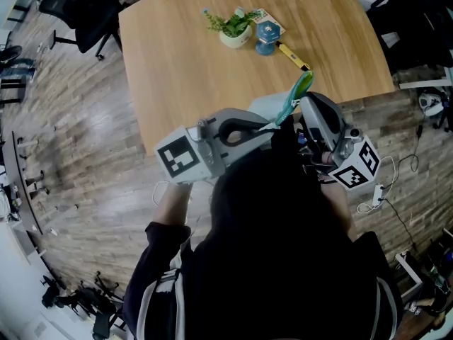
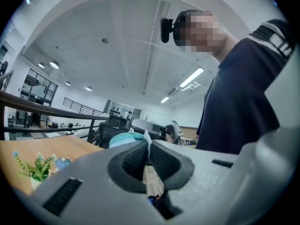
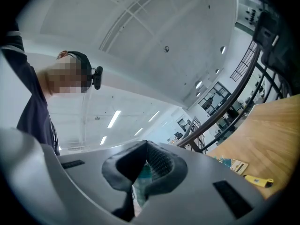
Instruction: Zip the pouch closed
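Note:
The pouch (image 1: 298, 89), teal and green with a white edge, is held up over the near edge of the wooden table (image 1: 177, 69). My left gripper (image 1: 276, 123) comes in from the left and is shut on a thin white edge of the pouch (image 2: 146, 138); teal fabric (image 2: 123, 138) shows just beyond its tips (image 2: 148, 146). From the right, my right gripper (image 1: 301, 106) is also shut, with teal pouch fabric (image 3: 142, 173) pinched between its pads (image 3: 146, 146). The zip and its slider are hidden. Both grippers point roughly level, close to the person's chest.
A small potted plant (image 1: 234, 28), a blue object (image 1: 267, 37) and a yellow tool (image 1: 293, 57) lie at the table's far side. A black office chair (image 1: 74, 6) stands at the far left. Cables and a power strip (image 1: 379, 193) lie on the floor at the right.

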